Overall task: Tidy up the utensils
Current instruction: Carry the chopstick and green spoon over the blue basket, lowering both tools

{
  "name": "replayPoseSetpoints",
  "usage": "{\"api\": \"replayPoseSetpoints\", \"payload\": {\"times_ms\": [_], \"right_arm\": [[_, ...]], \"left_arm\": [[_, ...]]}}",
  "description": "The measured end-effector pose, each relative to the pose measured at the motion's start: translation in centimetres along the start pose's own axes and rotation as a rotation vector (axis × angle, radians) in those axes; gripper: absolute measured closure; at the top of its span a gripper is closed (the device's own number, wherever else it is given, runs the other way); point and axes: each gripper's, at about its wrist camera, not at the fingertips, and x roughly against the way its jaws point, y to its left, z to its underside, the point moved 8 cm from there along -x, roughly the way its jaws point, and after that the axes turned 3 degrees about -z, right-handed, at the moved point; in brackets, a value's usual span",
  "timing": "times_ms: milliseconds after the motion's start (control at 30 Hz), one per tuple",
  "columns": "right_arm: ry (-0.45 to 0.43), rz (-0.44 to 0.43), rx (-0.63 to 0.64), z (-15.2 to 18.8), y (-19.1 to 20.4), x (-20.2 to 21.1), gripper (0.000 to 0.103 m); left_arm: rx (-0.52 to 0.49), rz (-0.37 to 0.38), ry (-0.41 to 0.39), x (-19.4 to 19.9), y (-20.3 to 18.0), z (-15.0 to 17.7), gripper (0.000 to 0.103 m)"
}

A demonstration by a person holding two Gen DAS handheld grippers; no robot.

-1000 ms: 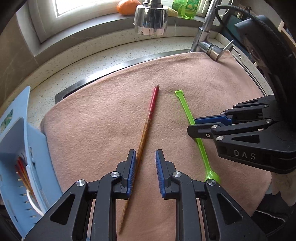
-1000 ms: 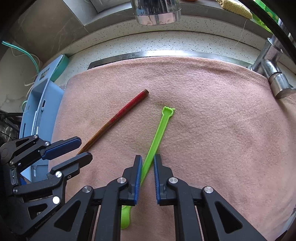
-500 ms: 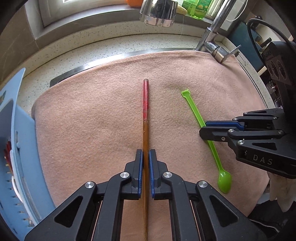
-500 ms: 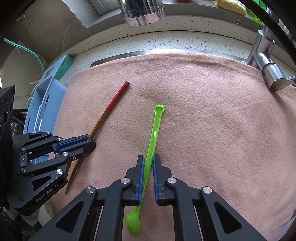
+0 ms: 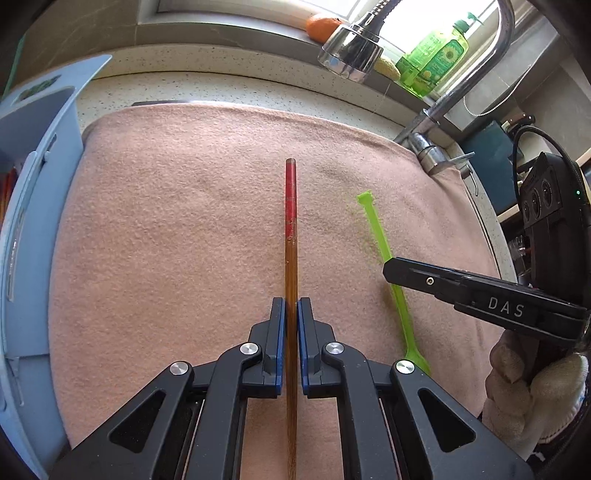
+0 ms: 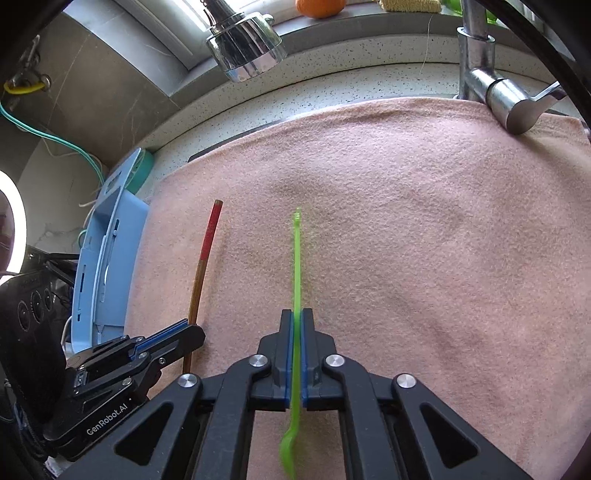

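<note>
My left gripper [image 5: 291,306] is shut on a brown chopstick with a red end [image 5: 290,206], which points straight ahead above the pink towel [image 5: 177,229]. My right gripper [image 6: 296,317] is shut on a thin green plastic spoon [image 6: 296,258], its bowl hanging below the fingers. In the left wrist view the right gripper [image 5: 388,267] sits to the right, holding the green spoon [image 5: 376,225]. In the right wrist view the left gripper [image 6: 192,332] sits low at the left with the chopstick [image 6: 207,243].
A blue utensil drainer [image 5: 33,155] stands at the left edge of the towel; it also shows in the right wrist view [image 6: 107,258]. A chrome faucet [image 6: 491,85] and spray head [image 6: 243,48] hang over the back. An orange [image 5: 323,26] and green bottle [image 5: 436,55] sit on the sill.
Both grippers closed on their utensils: the left on the chopstick, the right on the green spoon. Both utensils now point straight ahead and appear raised off the towel.
</note>
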Motion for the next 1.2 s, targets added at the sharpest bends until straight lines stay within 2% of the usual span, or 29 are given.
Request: {"api": "replayPoseSetpoints", "payload": {"times_ms": [167, 367, 633, 967, 1200], "right_arm": [[-0.001, 0.005, 0.011, -0.5, 0.3, 0.0, 0.1], [-0.017, -0.036, -0.004, -1.2, 1.7, 0.5, 0.1], [-0.07, -0.106, 0.084, -2.7, 7.8, 2.1, 0.1], [-0.082, -0.204, 0.184, -4.3, 16.5, 1.7, 0.1], [-0.076, -0.238, 0.229, -5.3, 21.4, 0.2, 0.1]], "left_arm": [[0.003, -0.014, -0.023, 1.0, 0.6, -0.4, 0.098], [0.014, -0.013, -0.067, 2.6, 0.8, -1.1, 0.098], [0.047, -0.032, -0.158, 6.9, 3.0, -2.2, 0.098], [0.131, -0.099, -0.249, 11.7, 9.9, -3.2, 0.098], [0.188, -0.181, -0.281, 13.7, 15.5, -3.5, 0.098]]}}
